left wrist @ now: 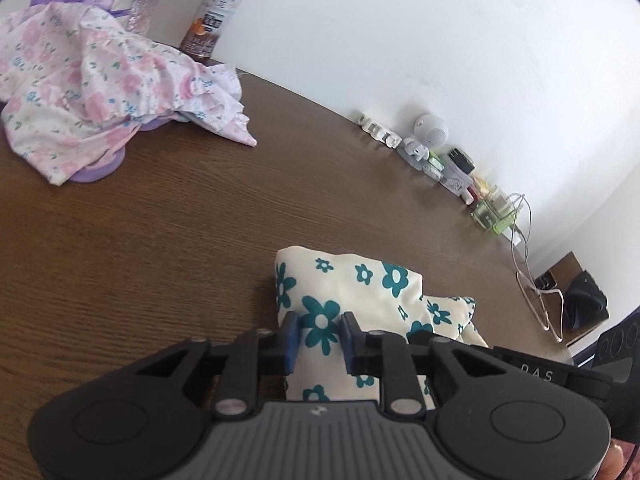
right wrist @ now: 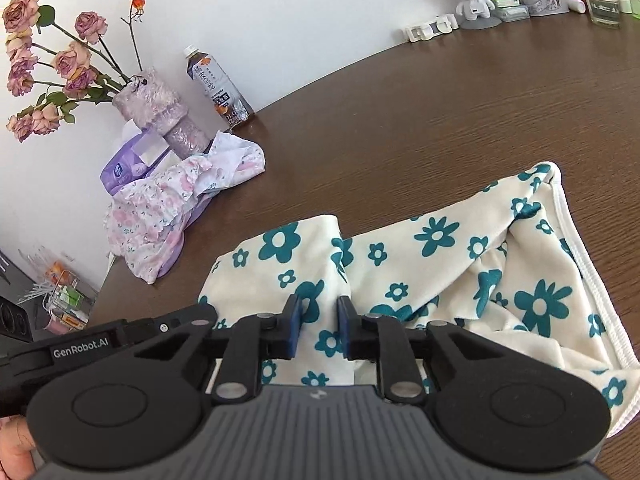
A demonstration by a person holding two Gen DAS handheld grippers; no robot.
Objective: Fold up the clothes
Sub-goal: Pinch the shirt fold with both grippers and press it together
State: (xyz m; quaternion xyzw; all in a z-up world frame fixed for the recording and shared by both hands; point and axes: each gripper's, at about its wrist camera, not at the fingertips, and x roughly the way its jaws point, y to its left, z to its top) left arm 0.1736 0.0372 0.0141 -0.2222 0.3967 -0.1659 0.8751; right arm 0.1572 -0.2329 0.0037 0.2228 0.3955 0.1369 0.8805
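**A:** Cloth (right wrist: 460,248) with the teal flowers is what you are folding; it lies on the brown table (left wrist: 160,240), towards the near edge, partly bunched, and the white-piped hem (right wrist: 596,280) runs along its right side in the right wrist view. Both of your tools are on it.

**B:** Are they gripping?

**A:** Your left gripper (left wrist: 320,334) has a fold of the fabric between its blue pads (left wrist: 291,336), and the jaws stand close together with cloth filling the gap, so I judge it clenched on that fold. Your right gripper (right wrist: 319,320) shows the same: a narrow ridge of fabric pinched between its pads.

**B:** How will it handle?

**A:** Soft and light, by the look of it, like fleece or microfibre. It will sag and drape from wherever you lift it and will hold no crease of its own. It may also slide against itself, so a thin pinch could slip out.

**B:** Where should you hold, then?

**A:** At corners or along the piped hem, where the edge is firmer and tells you how the piece lies. Mid-panel ridges, like those you have now, tend to drag the rest into a heap.

**B:** Anything in the way?

**A:** A pink floral garment (left wrist: 100,92) lies heaped towards the far left corner, well apart, beside a drink bottle (left wrist: 218,8) at the wall.
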